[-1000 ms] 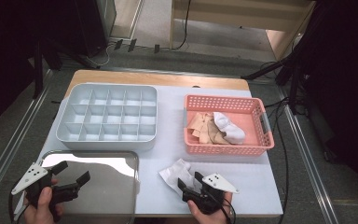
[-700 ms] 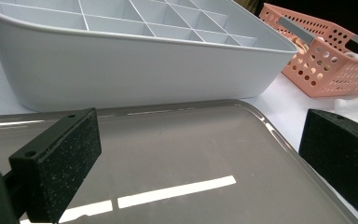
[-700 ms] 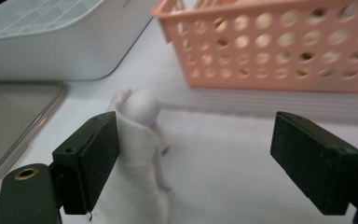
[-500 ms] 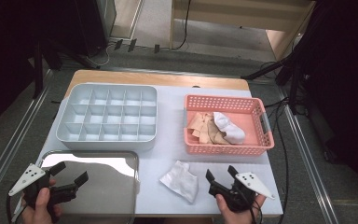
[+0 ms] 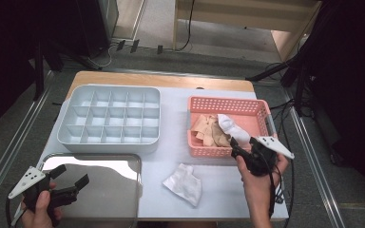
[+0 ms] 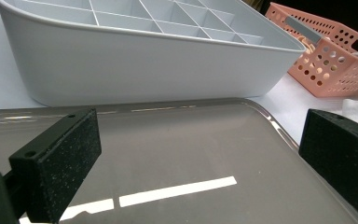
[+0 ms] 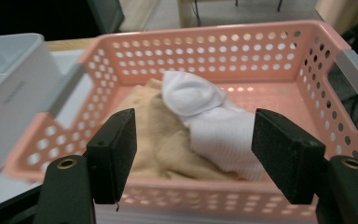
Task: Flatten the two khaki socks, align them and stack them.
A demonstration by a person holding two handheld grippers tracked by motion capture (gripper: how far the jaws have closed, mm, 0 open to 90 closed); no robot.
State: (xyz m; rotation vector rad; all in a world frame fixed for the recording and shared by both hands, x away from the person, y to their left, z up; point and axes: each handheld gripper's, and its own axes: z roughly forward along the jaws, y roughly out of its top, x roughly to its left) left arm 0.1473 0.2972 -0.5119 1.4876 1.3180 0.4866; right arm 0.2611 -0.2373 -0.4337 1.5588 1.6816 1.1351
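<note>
The right tongs (image 5: 241, 153) hung at the near rim of the pink basket (image 5: 261, 110), aimed into it, with nothing between the jaws. The jaws stood well apart, though they had just been closing a little. Seen along those tongs, a white sock (image 7: 209, 126) lay across a beige cloth (image 7: 161, 140) on the basket floor, beyond the pads and untouched by them. A second white sock (image 5: 184, 183) lay flat on the pale surface (image 5: 173, 142), near the person's edge, between the metal tray (image 5: 123, 190) and the right hand (image 5: 259, 183), apart from both.

The left tongs (image 5: 69, 183) hovered over the near left part of the metal tray, jaws wide apart and empty. In the left gripper view the tray's shiny face spread between the two black pads (image 6: 58, 156), and the grey divided box (image 6: 144, 60) stood just past the tray's far rim, its compartments holding nothing visible. The basket sat to the right of that box.
</note>
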